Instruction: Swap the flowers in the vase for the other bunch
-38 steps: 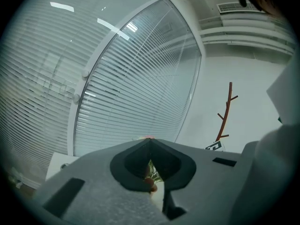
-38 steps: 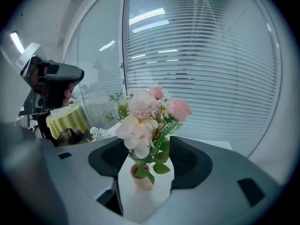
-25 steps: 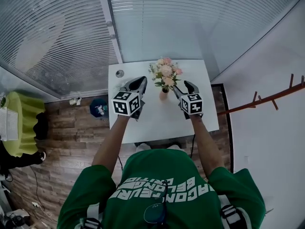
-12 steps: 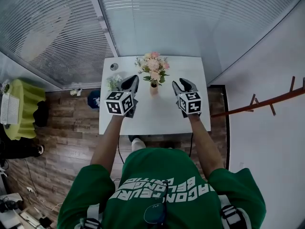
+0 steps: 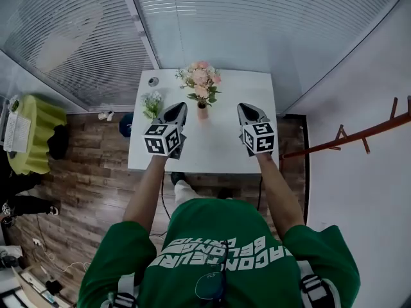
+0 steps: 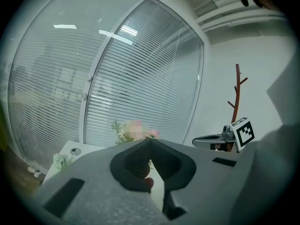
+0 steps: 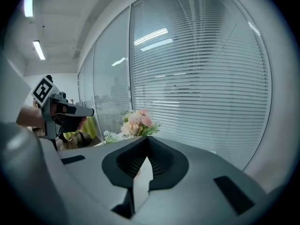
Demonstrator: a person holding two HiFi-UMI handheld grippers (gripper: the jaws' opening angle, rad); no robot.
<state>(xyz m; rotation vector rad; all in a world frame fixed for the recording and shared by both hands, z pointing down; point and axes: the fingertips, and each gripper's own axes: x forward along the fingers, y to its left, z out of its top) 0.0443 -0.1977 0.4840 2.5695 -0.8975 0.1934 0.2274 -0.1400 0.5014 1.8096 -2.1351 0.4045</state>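
A small vase [image 5: 202, 113] of pink flowers [image 5: 200, 83] stands near the back of the white table [image 5: 212, 156]. The other bunch [image 5: 151, 103], white and green, lies at the table's left edge. My left gripper [image 5: 177, 108] hovers left of the vase, shut and empty. My right gripper [image 5: 246, 108] hovers right of the vase, shut and empty, clear of the flowers. The pink flowers [image 6: 136, 130] and the white bunch [image 6: 60, 161] lie ahead of the left gripper [image 6: 150, 139]. Past the right gripper [image 7: 148, 138] I see the pink flowers [image 7: 137, 121].
A small round object [image 5: 153, 81] sits at the table's back left corner. Glass walls with blinds [image 5: 212, 24] close off the back. A brown coat rack [image 5: 359, 133] stands to the right. A yellow-green seat [image 5: 32, 140] and a blue thing [image 5: 126, 124] are on the wooden floor at left.
The right gripper's jaws, open beside the vase a second ago, have shut, and it has drawn back to the right. The left gripper has moved left, away from the flowers.
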